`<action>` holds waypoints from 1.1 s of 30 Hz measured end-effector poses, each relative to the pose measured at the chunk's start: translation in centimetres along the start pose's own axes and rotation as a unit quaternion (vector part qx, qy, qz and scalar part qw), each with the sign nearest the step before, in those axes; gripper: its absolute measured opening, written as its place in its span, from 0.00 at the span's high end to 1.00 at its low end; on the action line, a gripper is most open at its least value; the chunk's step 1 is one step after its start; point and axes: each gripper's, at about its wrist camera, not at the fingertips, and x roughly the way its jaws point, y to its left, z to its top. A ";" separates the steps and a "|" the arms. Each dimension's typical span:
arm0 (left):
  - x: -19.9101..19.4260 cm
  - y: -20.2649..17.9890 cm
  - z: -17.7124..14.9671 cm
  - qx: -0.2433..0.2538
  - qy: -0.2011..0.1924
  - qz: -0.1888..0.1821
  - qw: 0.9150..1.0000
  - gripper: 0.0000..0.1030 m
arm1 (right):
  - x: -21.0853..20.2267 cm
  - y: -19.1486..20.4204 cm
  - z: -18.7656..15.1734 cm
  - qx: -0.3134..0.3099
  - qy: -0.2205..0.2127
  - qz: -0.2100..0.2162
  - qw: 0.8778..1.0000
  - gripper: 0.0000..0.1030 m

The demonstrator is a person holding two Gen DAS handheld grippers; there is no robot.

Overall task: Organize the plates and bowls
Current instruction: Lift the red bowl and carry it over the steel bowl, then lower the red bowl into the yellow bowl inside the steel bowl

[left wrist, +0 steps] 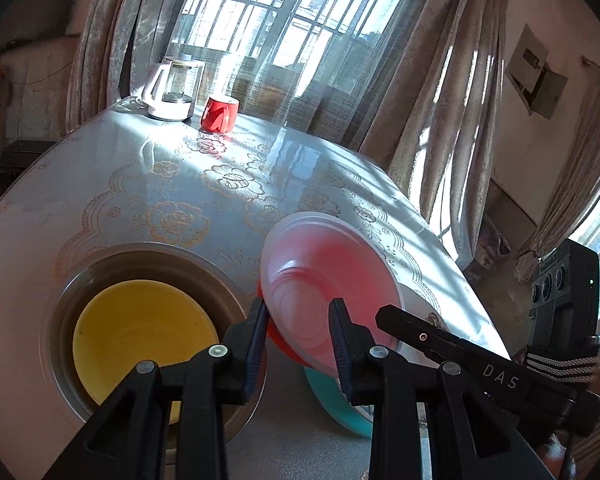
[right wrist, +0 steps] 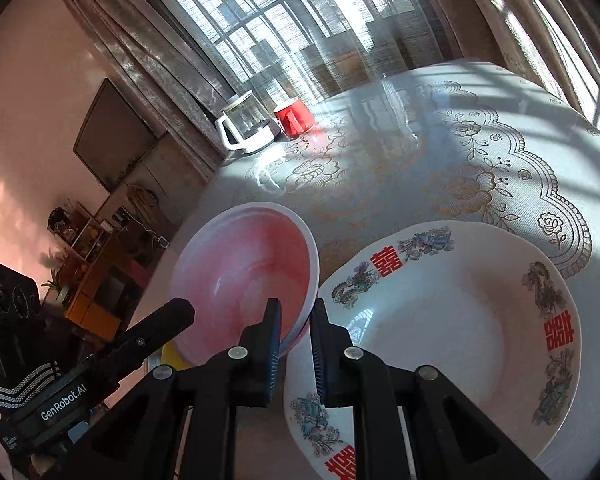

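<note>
A pink-and-white bowl with a red outside (left wrist: 324, 280) is held tilted above the table. My left gripper (left wrist: 298, 344) has a finger on each side of its rim. My right gripper (right wrist: 294, 344) is shut on the same bowl's (right wrist: 244, 276) near rim. A white plate with red characters and bird patterns (right wrist: 452, 320) lies just right of the bowl. A yellow plate (left wrist: 140, 328) sits inside a steel basin (left wrist: 236, 412) at lower left. A teal dish (left wrist: 340, 408) shows under the bowl.
The table (left wrist: 140, 184) carries a lace-patterned cloth. A glass kettle (left wrist: 174, 88) and a red mug (left wrist: 219, 115) stand at its far edge by the curtained window. A shelf unit (right wrist: 96, 272) stands left of the table in the right wrist view.
</note>
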 end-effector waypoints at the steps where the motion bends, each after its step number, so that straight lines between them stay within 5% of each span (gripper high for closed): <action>1: -0.2 0.2 0.0 0.001 -0.001 0.000 1.000 0.70 | 0.0 0.2 0.0 -0.001 0.000 0.002 1.000 0.86; 19: -4.7 8.6 -0.3 -0.072 -0.022 0.033 0.997 0.70 | 4.5 6.7 -0.7 -0.021 0.048 0.075 0.996 0.86; 33: -4.6 10.9 -2.4 -0.083 0.002 0.066 0.994 0.70 | 6.9 8.2 -3.0 -0.043 0.089 0.061 0.993 0.86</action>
